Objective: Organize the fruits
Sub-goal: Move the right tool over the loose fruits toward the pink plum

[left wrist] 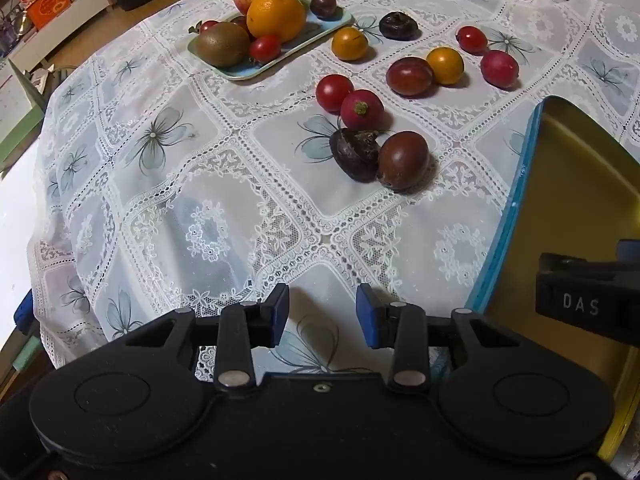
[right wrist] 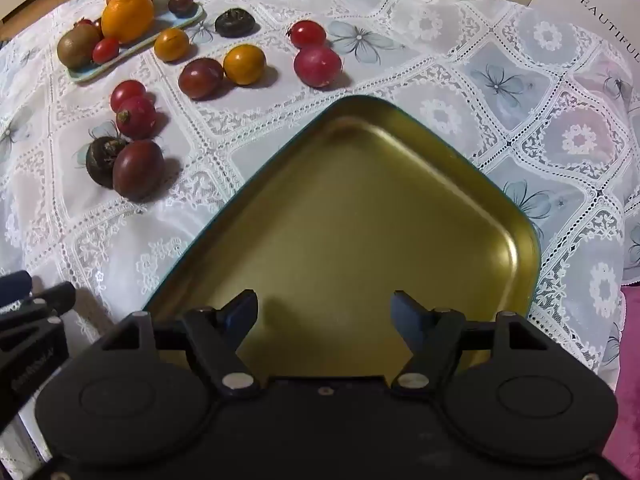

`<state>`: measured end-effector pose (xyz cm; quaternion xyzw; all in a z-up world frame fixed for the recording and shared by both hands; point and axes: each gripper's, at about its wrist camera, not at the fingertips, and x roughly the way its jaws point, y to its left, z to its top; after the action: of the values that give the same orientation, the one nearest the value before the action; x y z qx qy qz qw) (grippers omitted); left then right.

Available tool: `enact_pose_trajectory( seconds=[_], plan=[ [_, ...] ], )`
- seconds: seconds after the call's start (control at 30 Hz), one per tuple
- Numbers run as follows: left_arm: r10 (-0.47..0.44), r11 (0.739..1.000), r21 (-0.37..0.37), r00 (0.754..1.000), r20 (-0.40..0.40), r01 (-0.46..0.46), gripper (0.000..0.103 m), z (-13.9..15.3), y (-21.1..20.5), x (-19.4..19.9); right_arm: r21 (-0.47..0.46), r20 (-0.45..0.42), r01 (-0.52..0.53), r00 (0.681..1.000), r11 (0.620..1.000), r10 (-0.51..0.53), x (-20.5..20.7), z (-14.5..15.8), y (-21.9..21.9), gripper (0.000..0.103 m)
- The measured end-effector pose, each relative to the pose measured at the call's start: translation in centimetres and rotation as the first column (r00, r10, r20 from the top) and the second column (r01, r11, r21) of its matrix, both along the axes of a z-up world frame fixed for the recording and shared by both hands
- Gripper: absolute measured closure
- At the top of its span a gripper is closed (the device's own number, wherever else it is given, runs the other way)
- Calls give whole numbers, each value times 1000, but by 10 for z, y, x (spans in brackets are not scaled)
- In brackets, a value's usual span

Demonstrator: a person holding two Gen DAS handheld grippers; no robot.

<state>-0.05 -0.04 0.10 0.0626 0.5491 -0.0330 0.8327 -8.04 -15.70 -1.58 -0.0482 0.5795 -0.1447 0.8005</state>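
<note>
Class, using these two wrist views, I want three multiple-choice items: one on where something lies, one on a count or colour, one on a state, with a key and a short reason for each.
1. Where does the kiwi lie?
A. in the gold tin
B. on the pale blue tray
C. on the bare tablecloth

2. How many small yellow-orange round fruits lie loose on the tablecloth?
A. two
B. four
C. none

3. What is the state of the gold tin?
A. full of fruit
B. covered by a lid
C. empty

Key:
1 B, since the kiwi sits on the tray beside the large orange.
2 A, since one lies near the tray and one beside a dark tomato.
3 C, since only bare gold metal shows, in front of the open right gripper; the left gripper is also open.
</note>
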Motion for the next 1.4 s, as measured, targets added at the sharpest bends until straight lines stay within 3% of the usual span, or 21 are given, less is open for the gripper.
enact_pose_trajectory(
  seconds=[0.23, 0.37, 0.5, 0.77, 0.93, 1.13, 1.4],
  plan=[
    [47, 999, 1, 999, 6, -47, 56, -1, 0, -5, 58, -53, -62, 996, 996, 65, 5, -6, 8, 28],
    [69, 997, -19, 998, -14, -69, 56, 3, 4, 4, 90, -40, -81, 996, 993, 85, 14, 0, 13, 29],
    [86, 995, -41, 996, -17, -86, 56, 7, 14, 7, 18, -16, -44, 999, 999, 44, 31, 2, 10, 30],
    [94, 994, -53, 995, -14, -95, 56, 10, 17, 9, 17, 22, 112, 993, 994, -113, 69, -2, -34, 29],
    [94, 995, -42, 995, -20, -95, 56, 7, 16, 11, 45, 3, 96, 995, 994, -97, 67, 1, -42, 30],
    [107, 993, -45, 994, -37, -108, 56, 3, 16, 14, -9, 19, 56, 998, 998, -55, 68, 27, -60, 29],
    [83, 995, -45, 996, -31, -85, 56, 1, 8, 14, -16, 53, 116, 992, 993, -115, 68, 45, -101, 30]
  ],
)
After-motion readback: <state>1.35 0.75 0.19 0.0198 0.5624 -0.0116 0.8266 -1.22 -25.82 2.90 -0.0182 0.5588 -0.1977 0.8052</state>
